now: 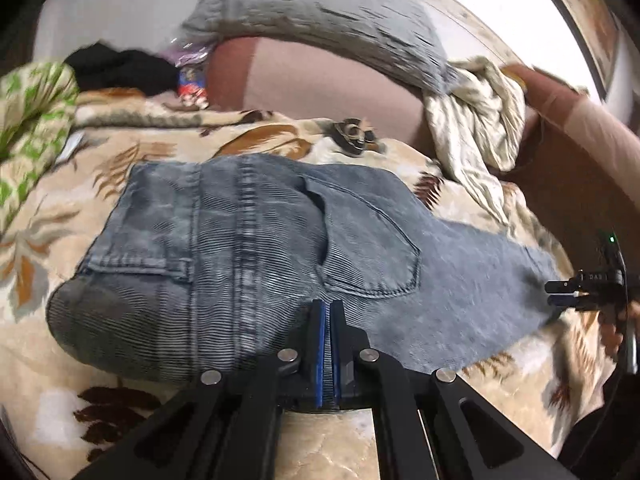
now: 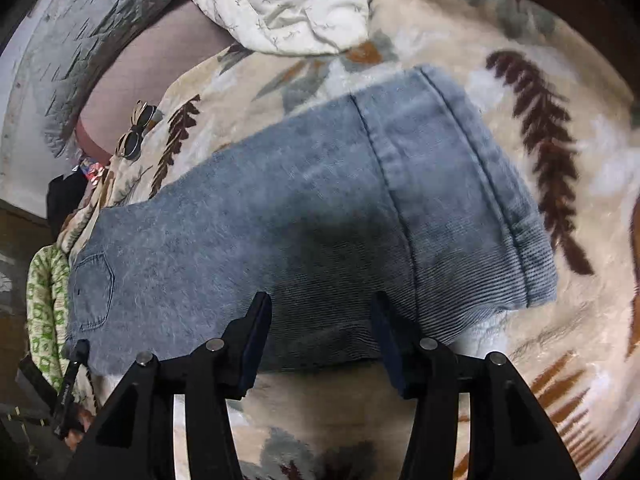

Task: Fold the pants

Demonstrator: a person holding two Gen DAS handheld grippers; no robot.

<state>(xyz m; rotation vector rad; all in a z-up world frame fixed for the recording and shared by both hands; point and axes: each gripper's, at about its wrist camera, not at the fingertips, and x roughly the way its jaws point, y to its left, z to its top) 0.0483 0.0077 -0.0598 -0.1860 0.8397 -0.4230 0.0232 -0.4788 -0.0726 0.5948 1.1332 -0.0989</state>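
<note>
Leaf-patterned beige blanket (image 2: 500, 92) under my faded grey-blue corduroy pants (image 1: 248, 248); left gripper (image 1: 329, 344) pinches pants' near edge; right gripper (image 2: 320, 344) half-open over them, nothing held.

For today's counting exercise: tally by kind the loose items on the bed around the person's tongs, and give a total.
Jeans: 1
Sunglasses: 1
Grey pillow: 1
Cream printed cloth: 1
Green-patterned cloth: 1
Black garment: 1
Total: 6
</note>
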